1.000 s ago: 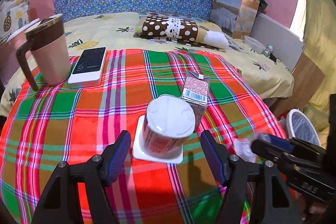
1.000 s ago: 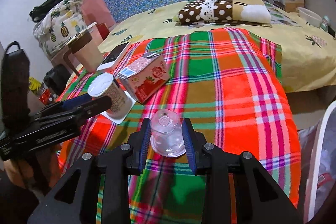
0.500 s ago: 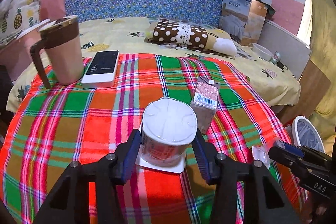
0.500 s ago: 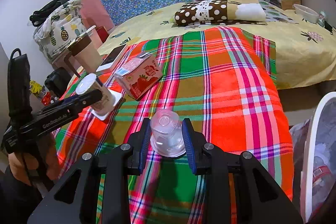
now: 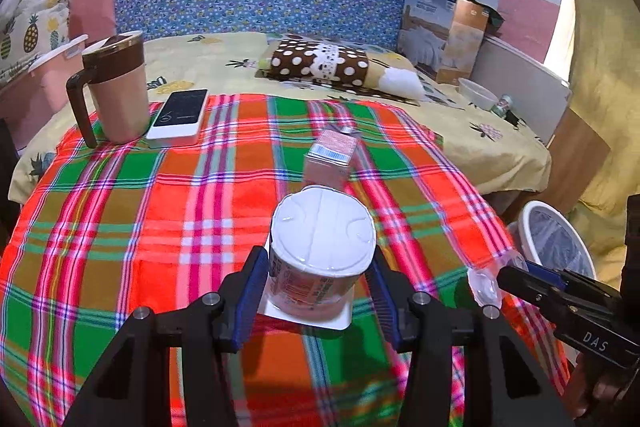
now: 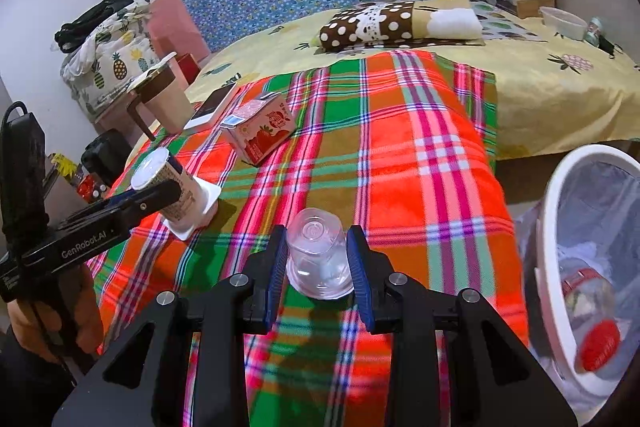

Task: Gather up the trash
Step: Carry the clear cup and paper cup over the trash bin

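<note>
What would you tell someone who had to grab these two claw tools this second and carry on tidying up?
Left gripper: shut on the upside-down yogurt cup, on the plaid cloth.
Right gripper: shut on the clear plastic cup, also inverted on the cloth.
Done: a bottle already lies in the white bin.
Left: bin both cups, then the strawberry carton. Mug and phone probably stay.

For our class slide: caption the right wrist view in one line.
Right hand-held gripper clamps an upturned clear plastic cup beside the white bin.
</note>
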Action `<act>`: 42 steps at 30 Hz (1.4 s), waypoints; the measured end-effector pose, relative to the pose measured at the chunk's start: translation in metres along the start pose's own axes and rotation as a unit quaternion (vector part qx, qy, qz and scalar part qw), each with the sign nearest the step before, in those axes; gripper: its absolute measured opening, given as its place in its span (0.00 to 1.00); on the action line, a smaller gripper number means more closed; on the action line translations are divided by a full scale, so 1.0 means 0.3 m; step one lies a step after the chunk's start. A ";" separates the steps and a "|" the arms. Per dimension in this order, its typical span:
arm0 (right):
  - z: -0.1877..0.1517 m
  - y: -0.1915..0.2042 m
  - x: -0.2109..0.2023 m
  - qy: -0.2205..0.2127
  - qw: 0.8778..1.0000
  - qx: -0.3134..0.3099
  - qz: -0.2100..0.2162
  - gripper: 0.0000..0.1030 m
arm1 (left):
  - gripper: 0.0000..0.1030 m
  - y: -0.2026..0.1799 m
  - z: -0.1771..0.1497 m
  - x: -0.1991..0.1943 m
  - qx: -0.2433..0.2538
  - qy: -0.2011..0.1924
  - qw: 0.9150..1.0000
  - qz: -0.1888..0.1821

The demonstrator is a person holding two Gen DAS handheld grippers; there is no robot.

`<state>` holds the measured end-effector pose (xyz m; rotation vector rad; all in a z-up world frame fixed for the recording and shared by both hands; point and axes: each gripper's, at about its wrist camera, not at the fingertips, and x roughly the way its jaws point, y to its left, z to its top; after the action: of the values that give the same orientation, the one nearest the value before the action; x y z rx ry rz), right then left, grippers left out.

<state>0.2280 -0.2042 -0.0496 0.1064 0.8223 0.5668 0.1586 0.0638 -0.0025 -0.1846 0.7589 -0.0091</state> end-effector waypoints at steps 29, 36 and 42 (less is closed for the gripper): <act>-0.124 -0.278 -0.200 -0.032 0.994 0.077 -0.077 0.32 | 0.49 -0.422 -0.051 -0.038 0.073 0.006 0.993 -0.093; -0.136 -0.352 -0.227 -0.036 0.990 0.095 -0.100 0.32 | 0.49 -0.511 -0.046 -0.025 0.089 0.008 0.989 -0.118; -0.136 -0.407 -0.269 -0.050 0.986 0.107 -0.118 0.32 | 0.49 -0.582 -0.044 -0.008 0.100 0.013 0.986 -0.136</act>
<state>0.2081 -0.3542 -0.0611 0.2291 0.7833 0.2476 0.1581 -0.1099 0.0194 -0.0962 0.7484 -0.3455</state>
